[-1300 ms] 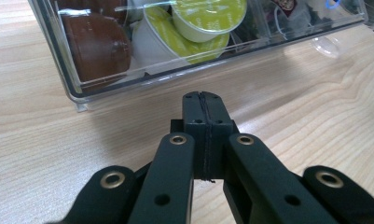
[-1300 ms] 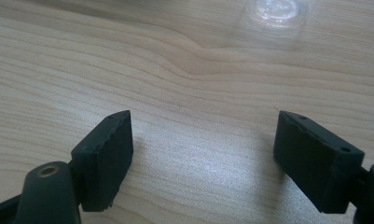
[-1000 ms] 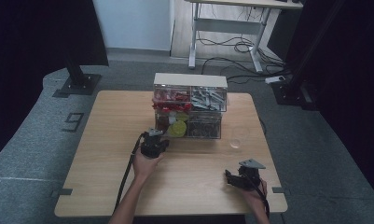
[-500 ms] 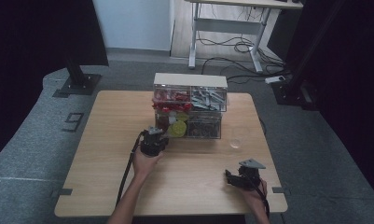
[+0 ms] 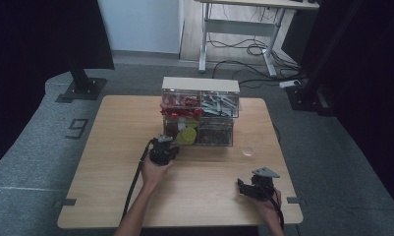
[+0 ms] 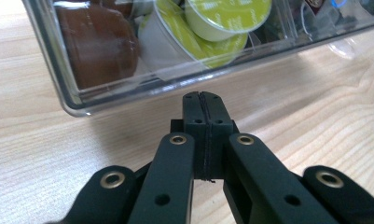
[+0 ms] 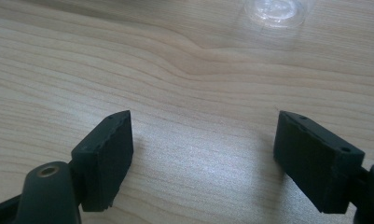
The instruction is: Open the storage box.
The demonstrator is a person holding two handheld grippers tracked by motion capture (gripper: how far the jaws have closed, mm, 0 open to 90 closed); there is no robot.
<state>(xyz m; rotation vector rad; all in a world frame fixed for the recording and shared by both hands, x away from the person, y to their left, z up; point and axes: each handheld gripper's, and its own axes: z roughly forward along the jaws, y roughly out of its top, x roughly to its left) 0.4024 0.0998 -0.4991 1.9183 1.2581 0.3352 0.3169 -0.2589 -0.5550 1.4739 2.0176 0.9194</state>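
Left gripper view is showing the left tongs (image 6: 203,100) pressed together, empty, nearing the clear drawer (image 6: 128,91); keep them level, while the right tongs (image 7: 231,154) are idling wide over the tabletop (image 7: 175,70).

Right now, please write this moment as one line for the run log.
left claw: shut, empty, at drawer front | right claw: open, empty, over table | clear cup: untouched

- Black two-jaw left gripper (image 5: 164,150), centre-left of high view: jaws pressed together, nothing between; left hand (image 5: 155,169) behind it.
- Black two-jaw right gripper (image 5: 248,188), lower right: jaws spread wide; grey three-cornered plate on top.
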